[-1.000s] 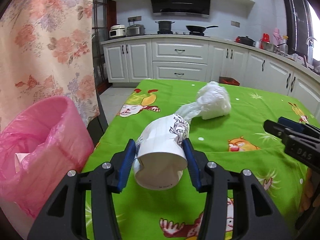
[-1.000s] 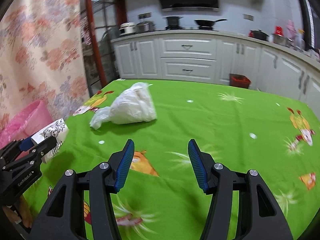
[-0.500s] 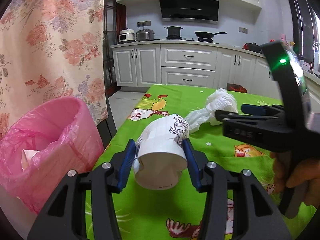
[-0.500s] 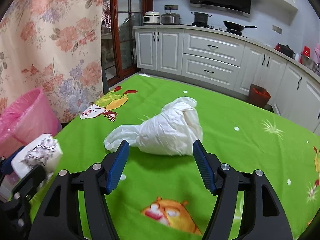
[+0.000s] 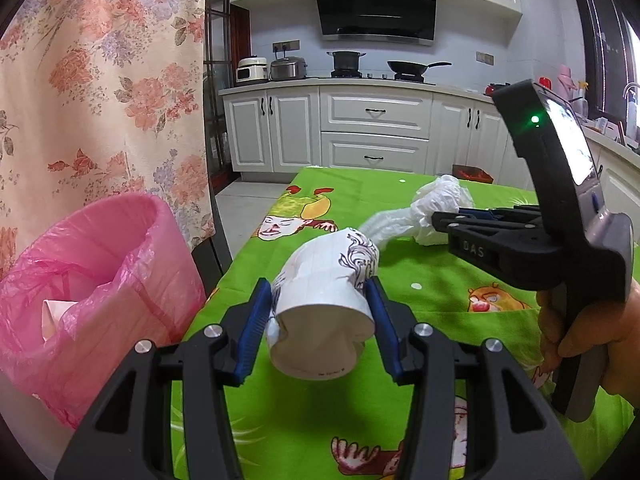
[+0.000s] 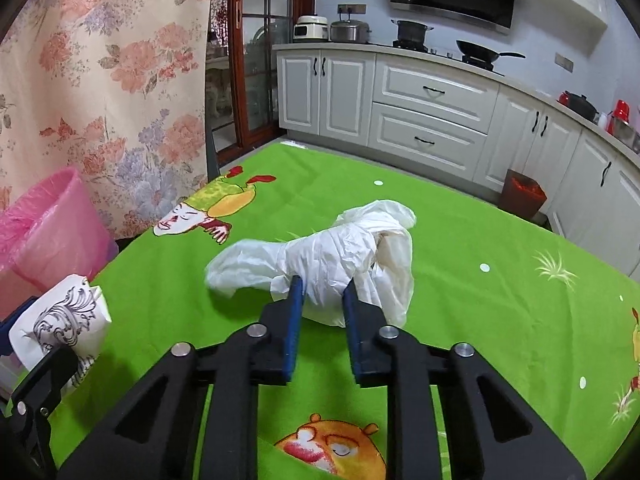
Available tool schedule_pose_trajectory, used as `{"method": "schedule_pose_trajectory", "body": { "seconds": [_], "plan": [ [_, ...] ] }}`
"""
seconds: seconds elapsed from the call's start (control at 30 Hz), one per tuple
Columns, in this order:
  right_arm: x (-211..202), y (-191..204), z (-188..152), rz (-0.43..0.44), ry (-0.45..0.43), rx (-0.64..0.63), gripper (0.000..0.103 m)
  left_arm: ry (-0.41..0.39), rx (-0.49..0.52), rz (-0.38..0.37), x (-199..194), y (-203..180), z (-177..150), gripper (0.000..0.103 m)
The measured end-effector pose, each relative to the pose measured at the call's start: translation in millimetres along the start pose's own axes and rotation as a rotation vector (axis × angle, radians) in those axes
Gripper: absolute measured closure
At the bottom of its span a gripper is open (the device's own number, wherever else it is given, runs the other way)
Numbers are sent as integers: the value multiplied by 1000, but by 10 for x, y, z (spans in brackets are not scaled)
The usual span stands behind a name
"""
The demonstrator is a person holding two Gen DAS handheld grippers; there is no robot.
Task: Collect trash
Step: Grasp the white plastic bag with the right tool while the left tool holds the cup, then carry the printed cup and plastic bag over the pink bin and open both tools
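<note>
My left gripper is clamped on a crushed white paper cup w/ black line drawing, blue pads pressing both sides, cup base toward the camera, held above the near left part of the table w/ bright green cartoon-print cloth. Just off the table's left edge stands the bin lined w/ a pink plastic bag, some pale paper scrap inside.

My right gripper is further in, roughly mid-table, fingers pinched on a crumpled white plastic bag that rests on the cloth; its twisted tail points toward the left edge. In the right wrist view the cup shows at lower left, apart from the bag.

Beyond the table's far edge: white kitchen cabinets, then a black range hood over the stove.
</note>
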State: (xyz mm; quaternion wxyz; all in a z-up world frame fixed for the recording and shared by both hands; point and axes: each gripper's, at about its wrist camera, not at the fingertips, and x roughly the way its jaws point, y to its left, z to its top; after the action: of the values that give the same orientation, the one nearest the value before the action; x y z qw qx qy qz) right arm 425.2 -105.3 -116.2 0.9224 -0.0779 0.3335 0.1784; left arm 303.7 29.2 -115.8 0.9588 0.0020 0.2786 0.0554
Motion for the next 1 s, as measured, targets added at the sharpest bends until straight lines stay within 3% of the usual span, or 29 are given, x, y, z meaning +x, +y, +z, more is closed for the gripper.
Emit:
{"method": "schedule_pose_trajectory", "body": {
  "seconds": [1.0],
  "plan": [
    [-1068,-80,-835,-37,-75,115,89,-17,15,16,-27,-41,-15,55]
  ]
}}
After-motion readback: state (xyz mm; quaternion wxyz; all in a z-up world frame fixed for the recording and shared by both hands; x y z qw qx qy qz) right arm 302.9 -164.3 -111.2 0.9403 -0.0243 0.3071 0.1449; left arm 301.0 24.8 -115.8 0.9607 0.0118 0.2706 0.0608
